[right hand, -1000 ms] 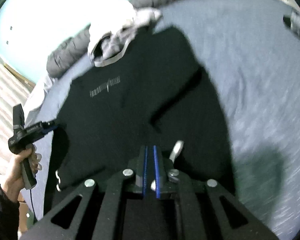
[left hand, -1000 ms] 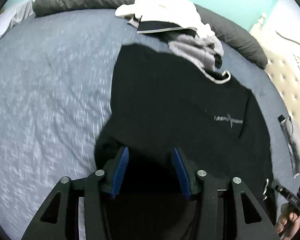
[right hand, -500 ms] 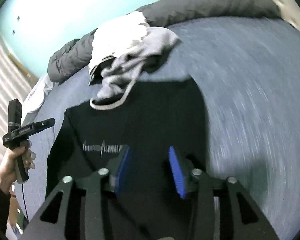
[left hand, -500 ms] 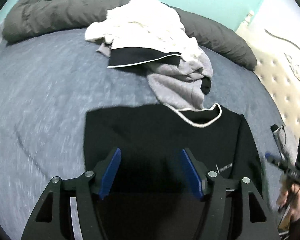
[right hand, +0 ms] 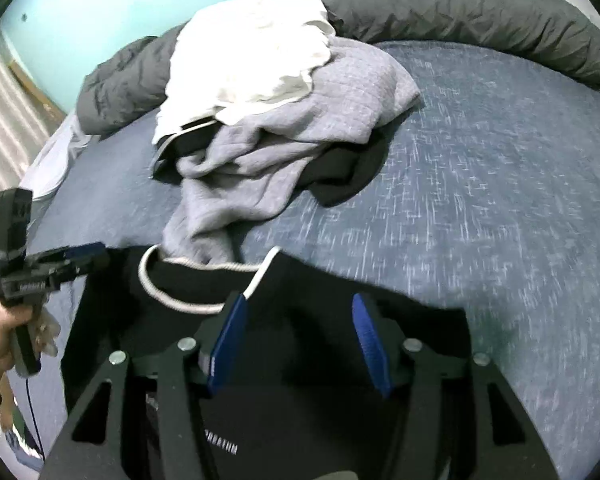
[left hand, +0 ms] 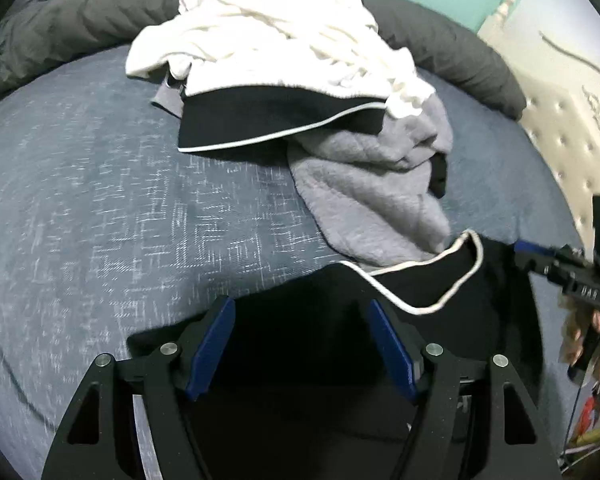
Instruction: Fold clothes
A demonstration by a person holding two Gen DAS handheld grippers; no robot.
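Both claws are now spread wide, after my right claw (right hand: 296,344) was clenched a second ago. I am hovering my left claw (left hand: 300,350), gripping nothing, over the black sweatshirt (left hand: 320,340) lying flat on the bed (left hand: 100,200). At 12 o'clock, the clothes pile (left hand: 300,80) is overlapping its white-trimmed collar (left hand: 440,276).

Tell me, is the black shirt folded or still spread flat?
Spread flat: the black shirt lies open on the bed, white-trimmed collar visible, no fold seen.
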